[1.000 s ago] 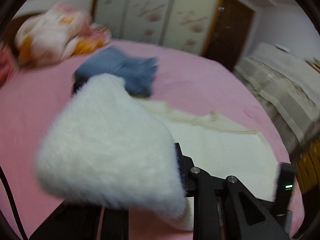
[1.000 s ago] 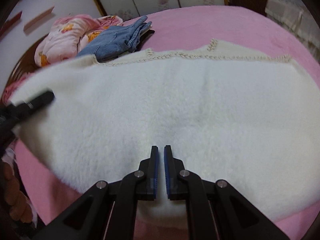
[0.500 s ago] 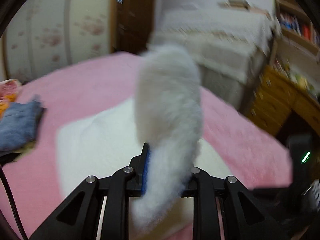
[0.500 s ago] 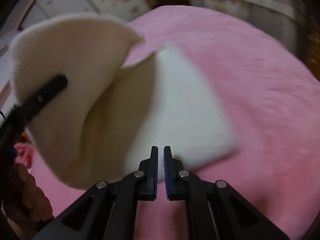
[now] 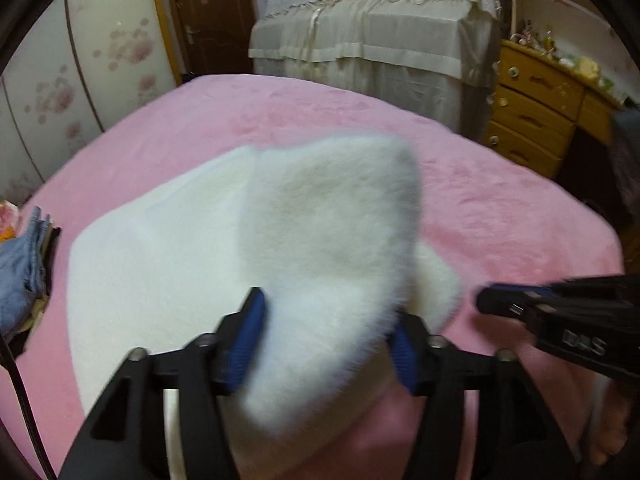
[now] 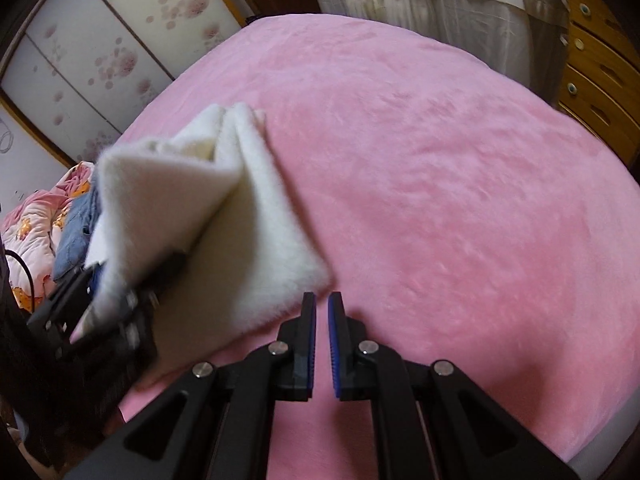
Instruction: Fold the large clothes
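A large white fluffy garment lies folded on the pink bed. My left gripper has its jaws spread wide, with a raised flap of the garment still between them and dropping over the lower layer. In the right wrist view the garment sits at the left, with the left gripper under its lifted flap. My right gripper is shut and empty, just right of the garment's near corner; it also shows in the left wrist view.
Folded blue jeans lie at the bed's left edge, next to a floral quilt. A second, cream-covered bed and a wooden drawer unit stand beyond the far side. A flowered wardrobe lines the wall.
The left gripper carried the garment's edge across and over the rest, then opened its jaws. The right gripper stayed shut and shifted toward the garment's right corner.
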### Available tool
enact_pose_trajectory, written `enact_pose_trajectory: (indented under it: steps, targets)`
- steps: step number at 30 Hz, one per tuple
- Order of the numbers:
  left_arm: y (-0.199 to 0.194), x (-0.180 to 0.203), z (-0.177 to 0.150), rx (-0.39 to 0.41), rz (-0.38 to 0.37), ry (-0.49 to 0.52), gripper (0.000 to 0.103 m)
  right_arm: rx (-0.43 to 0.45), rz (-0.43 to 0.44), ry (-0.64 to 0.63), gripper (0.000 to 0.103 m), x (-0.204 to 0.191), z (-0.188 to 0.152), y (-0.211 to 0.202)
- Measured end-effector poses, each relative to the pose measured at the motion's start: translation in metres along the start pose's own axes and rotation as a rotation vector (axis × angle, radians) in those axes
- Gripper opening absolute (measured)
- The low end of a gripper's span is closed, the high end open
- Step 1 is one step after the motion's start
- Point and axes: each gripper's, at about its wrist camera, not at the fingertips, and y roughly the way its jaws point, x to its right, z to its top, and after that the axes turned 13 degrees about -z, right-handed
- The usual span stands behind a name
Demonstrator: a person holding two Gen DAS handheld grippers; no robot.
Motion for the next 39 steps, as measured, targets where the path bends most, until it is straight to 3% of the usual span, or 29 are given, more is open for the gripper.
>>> enact_pose_trajectory:
  steps: [4,6,8,11,15,17,21,22,23,26,29,33,37,39]
  targets:
    - [-0.023,0.01,0.005,-0.033,-0.067,-0.006,0.068,0.021,0.018,-0.022,0.011,0.003,0.017,-0.015]
    - [-0.041,0.013,0.005,-0.039,-0.084,-0.022,0.068,0.031,0.044,-0.018,0.029,0.001,0.028,-0.024]
    - [-0.061,0.006,0.008,-0.036,-0.096,-0.059,0.07,0.052,0.073,-0.013,0.036,-0.002,0.04,-0.039]
    - [-0.089,-0.018,0.007,-0.019,-0.071,-0.155,0.08,0.077,0.118,-0.054,0.036,-0.02,0.061,-0.055]
    - [-0.109,-0.07,0.003,-0.008,0.008,-0.319,0.081,0.05,0.152,-0.169,0.042,-0.056,0.083,-0.055]
    - [-0.107,-0.106,-0.006,-0.027,0.032,-0.452,0.081,0.002,0.136,-0.241,0.042,-0.078,0.09,-0.04]
    - [-0.089,-0.161,-0.03,-0.064,-0.017,-0.67,0.081,-0.067,0.07,-0.322,0.04,-0.103,0.09,-0.007]
    - [-0.083,-0.171,-0.035,-0.08,-0.016,-0.705,0.08,-0.073,0.07,-0.313,0.023,-0.103,0.09,-0.001]
    - [-0.078,-0.177,-0.038,-0.093,-0.016,-0.724,0.08,-0.083,0.083,-0.314,0.016,-0.103,0.092,0.004]
    - [-0.071,-0.182,-0.041,-0.102,-0.03,-0.743,0.078,-0.071,0.119,-0.307,0.007,-0.091,0.093,0.005]
    - [-0.07,-0.173,-0.036,-0.085,-0.059,-0.705,0.078,-0.014,0.163,-0.272,0.007,-0.068,0.088,-0.017]
    - [-0.05,-0.155,-0.04,-0.115,-0.089,-0.66,0.078,-0.012,0.067,-0.246,0.007,-0.042,0.057,-0.014]
    - [-0.034,-0.138,-0.04,-0.125,-0.026,-0.575,0.081,-0.095,0.023,-0.216,0.009,-0.023,0.027,0.039]
    - [-0.033,-0.137,-0.039,-0.126,-0.011,-0.565,0.082,-0.093,0.004,-0.204,0.01,-0.026,0.027,0.042]
